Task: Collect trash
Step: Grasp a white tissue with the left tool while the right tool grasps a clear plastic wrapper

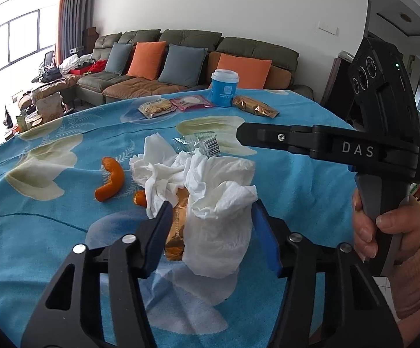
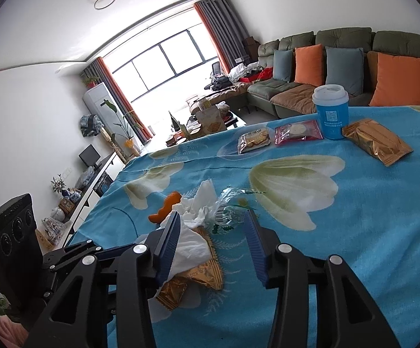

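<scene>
Most of the trash is still on the blue floral tablecloth: the left gripper, half open, brackets crumpled tissue and a gold wrapper. Right gripper hovers half open and empty; orange peel and clear wrapper remain uncollected.

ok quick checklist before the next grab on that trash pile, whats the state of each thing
1. Crumpled tissue between the left hand-held gripper pads: ok.
2. Left pads pressing firmly on it: cannot tell.
3. Gold wrapper caught with the tissue: cannot tell; it sits beside it, between the pads.
4. Right hand-held gripper free: ok, jaws apart, tissue only brushes its left pad.
5. Orange peel and clear wrapper collected: not ok, loose on the tablecloth.
6. Blue cup clear of the pile: ok, far side.
</scene>
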